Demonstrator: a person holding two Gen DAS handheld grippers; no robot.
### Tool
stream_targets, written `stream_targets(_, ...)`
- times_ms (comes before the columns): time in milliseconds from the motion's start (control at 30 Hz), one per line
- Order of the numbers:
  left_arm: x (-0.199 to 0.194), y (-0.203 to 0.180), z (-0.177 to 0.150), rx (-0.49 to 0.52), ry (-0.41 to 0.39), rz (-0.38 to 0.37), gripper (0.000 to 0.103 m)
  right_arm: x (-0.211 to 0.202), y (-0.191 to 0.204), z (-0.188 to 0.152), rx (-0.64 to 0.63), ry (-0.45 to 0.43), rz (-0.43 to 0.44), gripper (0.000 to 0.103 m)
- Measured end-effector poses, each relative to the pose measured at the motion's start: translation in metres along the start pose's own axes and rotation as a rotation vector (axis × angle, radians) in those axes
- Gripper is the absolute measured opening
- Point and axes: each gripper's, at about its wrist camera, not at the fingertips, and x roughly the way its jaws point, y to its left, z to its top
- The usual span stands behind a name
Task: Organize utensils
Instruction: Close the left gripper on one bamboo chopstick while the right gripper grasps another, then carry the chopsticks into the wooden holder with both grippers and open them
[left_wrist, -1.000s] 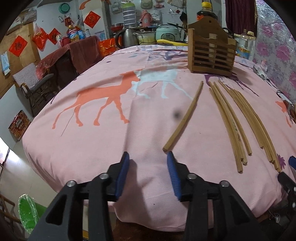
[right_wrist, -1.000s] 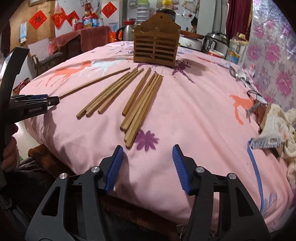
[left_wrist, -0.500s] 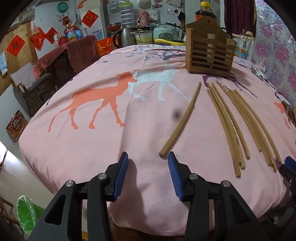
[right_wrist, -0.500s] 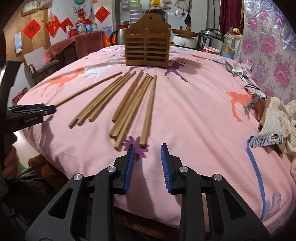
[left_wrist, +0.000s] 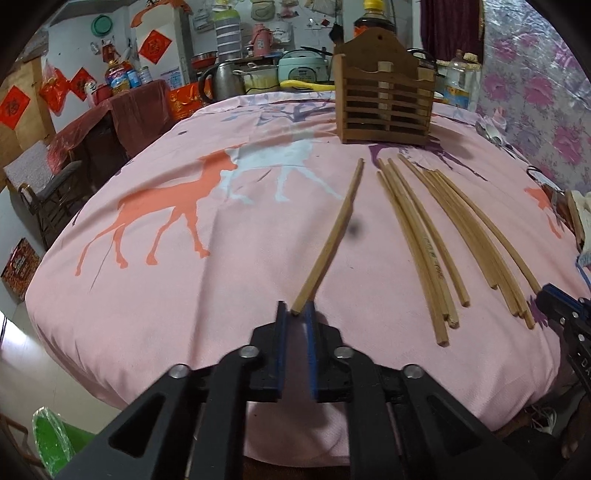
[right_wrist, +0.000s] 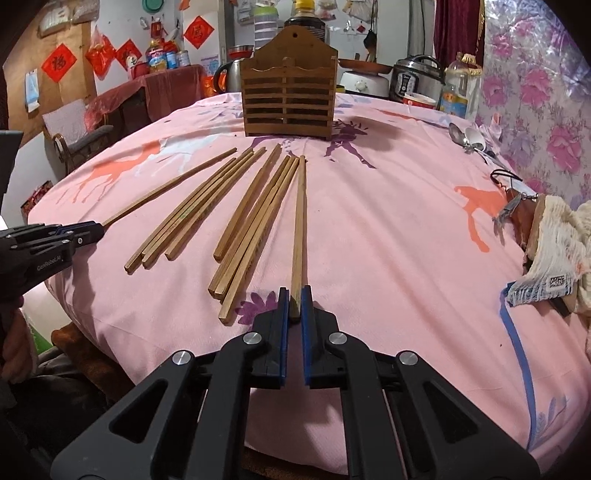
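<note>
Several wooden chopsticks lie on the pink tablecloth (left_wrist: 155, 280) in front of a slatted wooden holder (left_wrist: 386, 110), which also shows in the right wrist view (right_wrist: 289, 105). My left gripper (left_wrist: 296, 312) has its jaws nearly closed around the near end of the lone leftmost chopstick (left_wrist: 334, 232); the end sits at the fingertips. My right gripper (right_wrist: 294, 297) is shut on the near end of the rightmost chopstick (right_wrist: 300, 221). The other chopsticks (right_wrist: 229, 206) lie in loose groups between the two.
Spoons (right_wrist: 467, 138) lie at the far right of the table. A cloth and a packet (right_wrist: 554, 254) sit at the right edge. Pots, a kettle and bottles (left_wrist: 258, 70) stand behind the table. A chair (left_wrist: 55, 195) stands at the left.
Both grippers moved forward and closed. The left one closed around the end of the leftmost chopstick. The right one closed onto the end of the rightmost chopstick, which now lies apart from its group.
</note>
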Motion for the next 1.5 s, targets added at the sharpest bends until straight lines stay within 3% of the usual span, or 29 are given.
stream_targets(67, 0.003, 0.004, 0.001, -0.023, -0.006, 0.021, 0.037, 0.001, 0.002, -0.001, -0.009, -0.003, -0.007, 0.009)
stream_targets(133, 0.004, 0.008, 0.001, -0.033, -0.004, 0.005, 0.036, 0.001, 0.005, -0.002, -0.022, -0.007, -0.019, 0.009)
stream_targets(200, 0.002, 0.007, 0.002, -0.024, 0.002, -0.022, 0.007, 0.0, 0.006, -0.002, -0.022, -0.01, -0.02, 0.007)
stream_targets(300, -0.005, 0.005, 0.003, -0.013, -0.005, -0.037, 0.007, -0.005, 0.004, -0.001, -0.02, -0.026, -0.038, 0.007)
stream_targets(433, -0.022, 0.012, 0.014, -0.048, -0.022, -0.072, 0.007, -0.029, -0.002, 0.014, -0.002, -0.111, -0.062, 0.006)
stream_targets(733, -0.072, 0.016, 0.076, -0.072, -0.12, -0.115, 0.007, -0.083, -0.011, 0.078, 0.02, -0.292, -0.028, 0.006)
stream_targets(1200, -0.096, -0.009, 0.174, -0.005, -0.17, -0.164, 0.006, -0.08, -0.023, 0.141, 0.04, -0.28, 0.034, 0.006)
stream_targets(1500, -0.093, -0.023, 0.243, 0.004, -0.195, -0.203, 0.006, -0.059, -0.024, 0.206, 0.036, -0.279, 0.051, 0.006)
